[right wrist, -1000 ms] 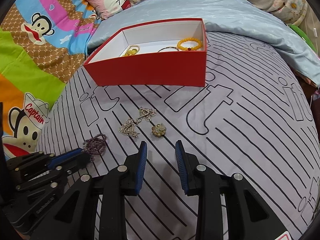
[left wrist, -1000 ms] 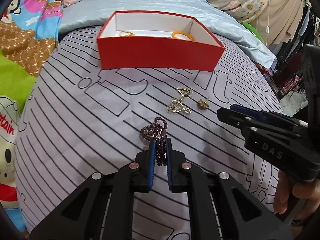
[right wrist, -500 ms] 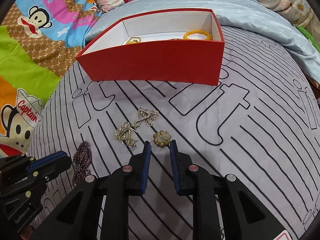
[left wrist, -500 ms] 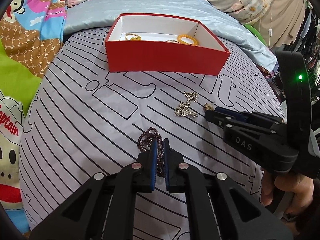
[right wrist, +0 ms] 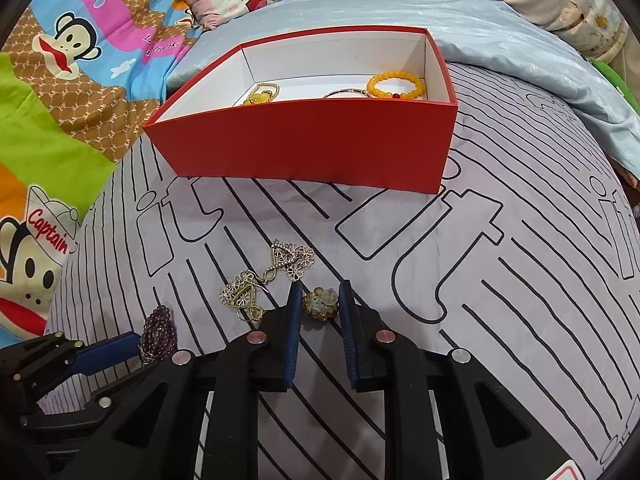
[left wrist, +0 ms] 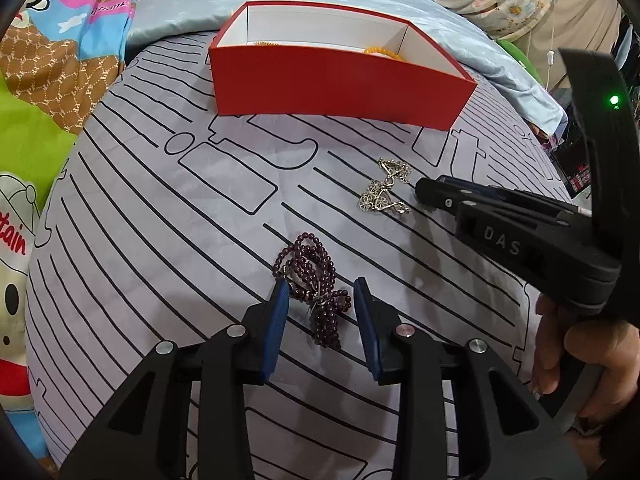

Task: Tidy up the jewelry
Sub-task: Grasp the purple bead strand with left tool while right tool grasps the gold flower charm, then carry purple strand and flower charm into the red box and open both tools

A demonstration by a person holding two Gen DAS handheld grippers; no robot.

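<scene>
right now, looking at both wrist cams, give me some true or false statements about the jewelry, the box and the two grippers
1. The red box is empty. False: it holds a yellow bead bracelet and other gold pieces.
2. The dark purple bead strand lies on the striped cloth between the left gripper fingers. True; the jaws are opening and do not press it.
3. The right gripper brackets a small gold brooch. True.
4. The silver filigree pieces sit inside the box. False: they lie on the cloth in front of it.
5. The box has its lid on. False: it is open-topped.
</scene>
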